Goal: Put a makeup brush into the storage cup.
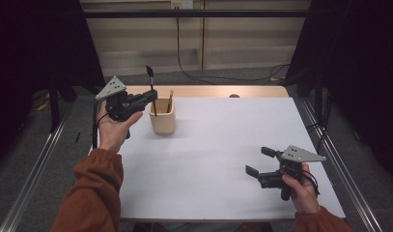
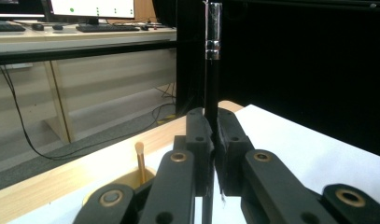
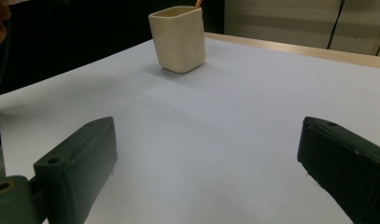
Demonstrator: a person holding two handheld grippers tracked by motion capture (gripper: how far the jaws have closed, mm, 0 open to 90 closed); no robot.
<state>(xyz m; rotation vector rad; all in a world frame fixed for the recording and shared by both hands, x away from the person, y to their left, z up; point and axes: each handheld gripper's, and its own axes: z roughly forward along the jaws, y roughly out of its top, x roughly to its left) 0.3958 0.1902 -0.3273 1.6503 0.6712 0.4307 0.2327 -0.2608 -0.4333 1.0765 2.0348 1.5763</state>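
My left gripper [image 1: 152, 95] is shut on a black paintbrush [image 1: 151, 86] and holds it upright over a cream square cup [image 1: 162, 117] at the table's far left. The brush's lower end reaches into the cup. In the left gripper view the black handle with its silver ferrule [image 2: 213, 46] rises from between the closed jaws. A wooden stick [image 2: 140, 161] stands in the cup [image 2: 127, 179] below. My right gripper [image 1: 259, 161] rests open near the table's front right, with nothing between its jaws. From the right gripper view the cup [image 3: 178, 38] stands far off on the white sheet.
A white sheet [image 1: 223, 154] covers the table, with a bare wooden strip [image 1: 208, 91] along the far edge. Black curtains hang left and right. A cable [image 1: 194, 72] trails on the floor beyond the table.
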